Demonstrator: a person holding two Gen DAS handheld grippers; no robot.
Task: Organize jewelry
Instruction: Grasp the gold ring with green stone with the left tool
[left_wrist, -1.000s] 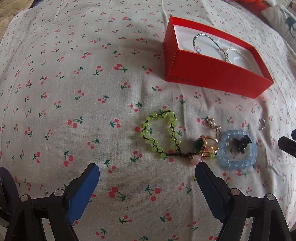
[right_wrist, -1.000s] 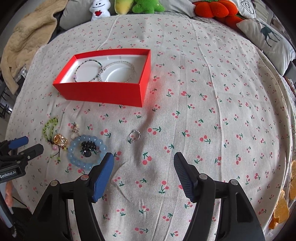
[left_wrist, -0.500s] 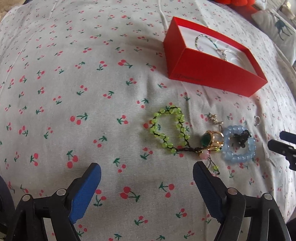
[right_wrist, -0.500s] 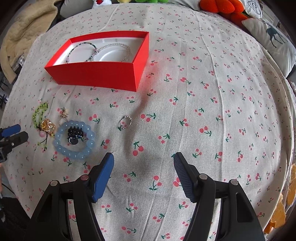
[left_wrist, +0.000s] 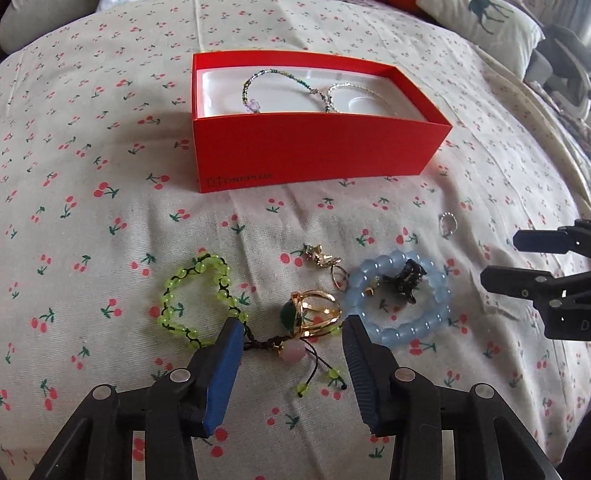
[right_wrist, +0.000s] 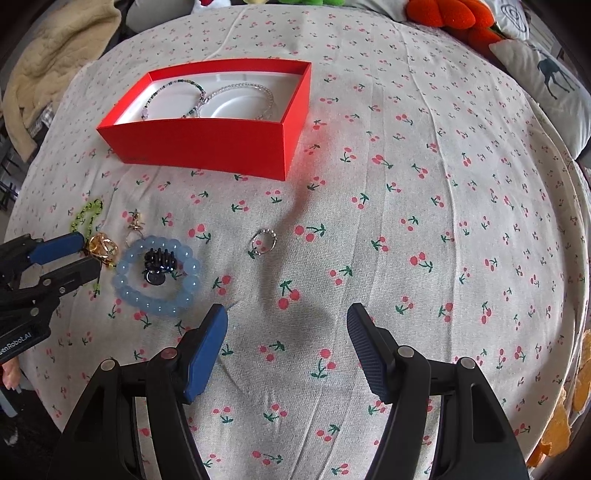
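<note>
The left gripper (left_wrist: 293, 332), jaws just narrowing but not yet pinching, straddles a gold ring (left_wrist: 314, 314) near the red box (left_wrist: 314, 151). Next it must close fully, then lift. The right gripper (right_wrist: 286, 328) hangs open, empty.

We count one open red cardboard box (left_wrist: 310, 147) with a white tray inside; two thin beaded bracelets lie in it, one dark green-and-blue strand (left_wrist: 275, 79) and one silvery strand (left_wrist: 351, 88); on the cherry-print bed sheet (right_wrist: 406, 221) we count two chunky bead bracelets, one lime-green on black cord (left_wrist: 195, 291) and one pale blue (left_wrist: 402, 299); two rings, one gold with a green stone (left_wrist: 310, 314) and one small silver (right_wrist: 264, 242); one black hair clip (right_wrist: 159, 260); one small gold charm (left_wrist: 325, 260); two claws, left (left_wrist: 291, 363) and right (right_wrist: 286, 345).
</note>
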